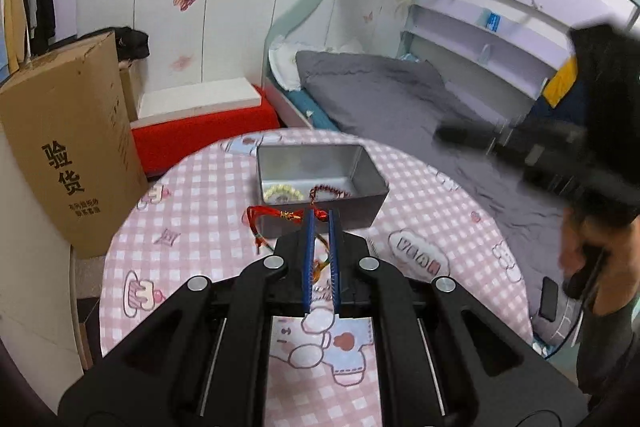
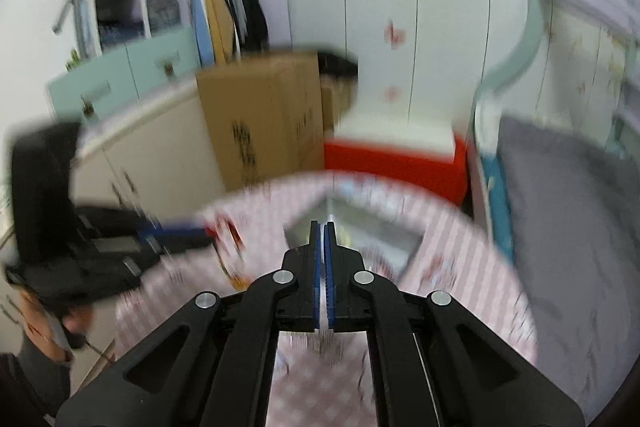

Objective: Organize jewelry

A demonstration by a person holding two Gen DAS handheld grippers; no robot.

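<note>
You see a cardboard box point(image 1: 68, 143) left of the desk point(image 1: 200, 195), which carries a pink checked cloth. A red chest point(image 1: 200, 135) stands behind the desk; a bed with grey bedding point(image 1: 384, 95) lies right

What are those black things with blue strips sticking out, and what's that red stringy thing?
Those are tongs. A person holds one pair in each hand, and a small camera on each pair looks forward along it, so you get two pictures. The left tongs pinch a red cord bracelet with a little gap left between the blue strips. It dangles just in front of a metal box on the pink checked tablecloth. Inside the box lie a pale bead bracelet and a dark red bead bracelet. The right tongs are closed on nothing; that picture is blurry.
</note>
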